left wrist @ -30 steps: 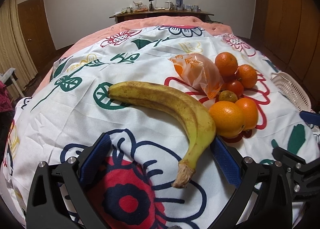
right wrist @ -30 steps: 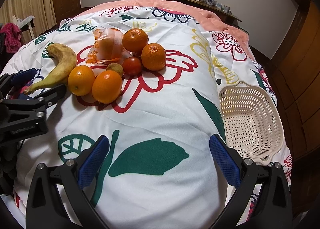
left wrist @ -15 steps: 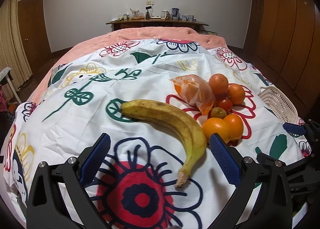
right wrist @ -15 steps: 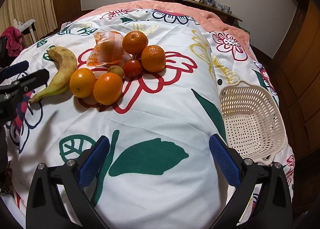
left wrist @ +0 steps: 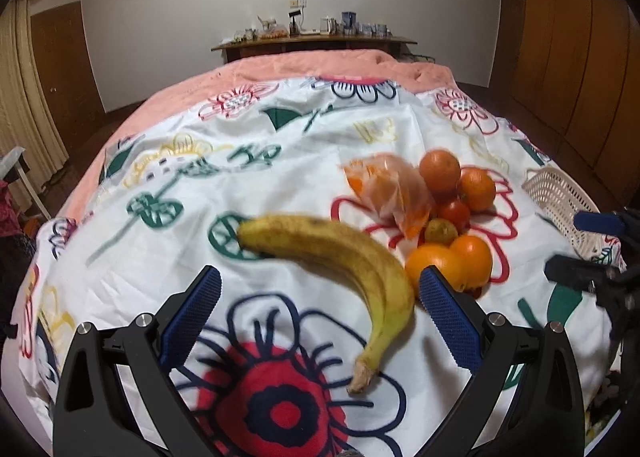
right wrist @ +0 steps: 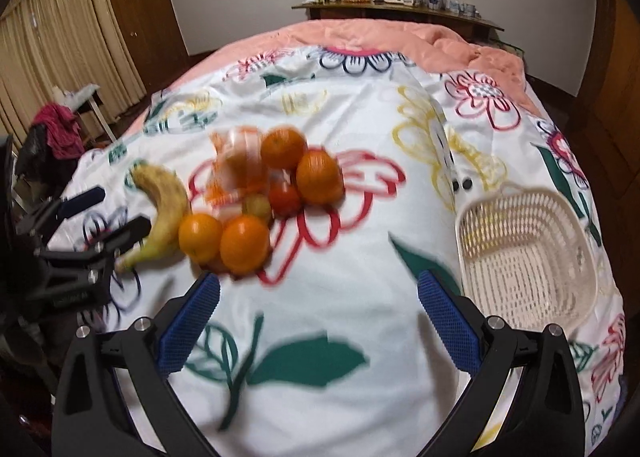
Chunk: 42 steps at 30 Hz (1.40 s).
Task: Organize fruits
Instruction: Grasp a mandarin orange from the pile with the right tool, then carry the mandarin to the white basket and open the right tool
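A yellow banana [left wrist: 344, 257] lies on the flowered bedspread, its stem toward me. My left gripper [left wrist: 320, 313] is open and empty just above its stem end. To the right lie several oranges [left wrist: 450, 263], a red tomato [left wrist: 454, 213], a small green fruit [left wrist: 440, 231] and an orange plastic bag [left wrist: 394, 187]. The same pile shows in the right wrist view: banana [right wrist: 166, 209], oranges [right wrist: 244, 243]. My right gripper [right wrist: 318, 317] is open and empty over bare cloth. A cream plastic basket [right wrist: 528, 257] lies empty at the right.
The bedspread [left wrist: 280, 161] covers a bed with a pink blanket [left wrist: 320, 65] at the far end. A wooden shelf [left wrist: 316, 41] with small items stands by the back wall. Curtains and a door [right wrist: 140, 17] are at the left, wooden cupboards at the right.
Both grippers rose and drew back from the fruit, then tilted; the views are now blurred by motion. No fruit has moved. Both grippers stayed open.
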### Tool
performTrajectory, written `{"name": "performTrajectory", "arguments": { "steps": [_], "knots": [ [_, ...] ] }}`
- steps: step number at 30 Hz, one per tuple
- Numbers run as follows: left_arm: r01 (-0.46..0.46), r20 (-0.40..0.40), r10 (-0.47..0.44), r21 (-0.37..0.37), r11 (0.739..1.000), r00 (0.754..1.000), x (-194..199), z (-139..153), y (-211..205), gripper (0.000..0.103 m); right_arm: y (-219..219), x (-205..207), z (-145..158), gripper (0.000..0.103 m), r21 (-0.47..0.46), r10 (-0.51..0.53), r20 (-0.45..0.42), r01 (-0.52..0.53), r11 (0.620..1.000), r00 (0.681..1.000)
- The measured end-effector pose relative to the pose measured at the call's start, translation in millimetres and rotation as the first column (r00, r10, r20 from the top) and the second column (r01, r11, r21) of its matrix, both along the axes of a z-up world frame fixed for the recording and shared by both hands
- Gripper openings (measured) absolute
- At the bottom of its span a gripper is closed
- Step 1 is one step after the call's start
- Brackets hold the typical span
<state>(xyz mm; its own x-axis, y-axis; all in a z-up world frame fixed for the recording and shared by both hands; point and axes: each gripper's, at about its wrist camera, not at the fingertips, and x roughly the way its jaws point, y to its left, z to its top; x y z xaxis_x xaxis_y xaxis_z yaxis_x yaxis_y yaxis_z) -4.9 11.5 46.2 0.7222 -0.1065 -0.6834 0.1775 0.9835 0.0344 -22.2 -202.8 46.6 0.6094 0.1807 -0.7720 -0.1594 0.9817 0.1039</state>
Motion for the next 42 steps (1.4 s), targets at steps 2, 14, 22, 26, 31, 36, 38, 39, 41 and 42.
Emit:
{"name": "performTrajectory", "arguments": {
  "steps": [2,14,22,26,31,36,38,39,41,42],
  "knots": [
    [0.002,0.011,-0.002,0.000,1.000,1.000,1.7,5.8,0.6,0.101,-1.9,12.8,7.6,0.098,0.023,-0.001,0.016,0.001,1.000,1.000],
    [0.007,-0.009,-0.007,0.002,1.000,1.000,29.7,8.8,-2.9,0.101,4.1,86.6,-12.1,0.060,0.038,0.070,-0.084,-0.067,0.997,0.994],
    [0.026,-0.022,-0.026,0.018,0.999,0.999,46.1,7.6,-14.0,0.101,6.3,107.7,-28.2,0.040,0.093,0.106,-0.156,-0.092,0.991,0.982],
    [0.046,-0.030,-0.045,0.032,0.998,0.999,54.0,5.8,-25.2,0.101,-2.4,105.4,-27.6,0.039,0.140,0.099,-0.149,-0.078,0.987,0.984],
    [0.087,-0.037,-0.085,0.054,0.995,0.996,60.4,5.4,-43.5,0.101,-15.0,94.8,-15.2,0.039,0.156,0.077,-0.103,-0.060,0.986,0.992],
    [0.133,-0.054,-0.130,0.056,0.989,0.990,69.6,5.2,-63.9,0.101,-48.7,82.2,1.2,0.039,0.177,0.004,-0.051,0.005,0.984,0.999],
    [0.154,-0.057,-0.151,0.062,0.986,0.987,72.8,5.6,-73.5,0.101,-68.9,76.9,4.9,0.039,0.193,-0.040,-0.037,0.047,0.980,0.998],
    [0.164,-0.057,-0.160,0.066,0.984,0.985,74.0,5.9,-77.6,0.101,-78.7,74.0,5.5,0.039,0.196,-0.063,-0.032,0.068,0.978,0.998],
    [0.182,-0.060,-0.178,0.073,0.981,0.982,76.6,6.7,-86.0,0.101,-96.6,69.2,5.3,0.039,0.194,-0.108,-0.026,0.111,0.975,0.994],
    [0.191,-0.063,-0.186,0.074,0.979,0.980,77.9,7.1,-89.7,0.101,-105.3,66.8,4.9,0.039,0.191,-0.130,-0.024,0.132,0.973,0.991]
  ]
}}
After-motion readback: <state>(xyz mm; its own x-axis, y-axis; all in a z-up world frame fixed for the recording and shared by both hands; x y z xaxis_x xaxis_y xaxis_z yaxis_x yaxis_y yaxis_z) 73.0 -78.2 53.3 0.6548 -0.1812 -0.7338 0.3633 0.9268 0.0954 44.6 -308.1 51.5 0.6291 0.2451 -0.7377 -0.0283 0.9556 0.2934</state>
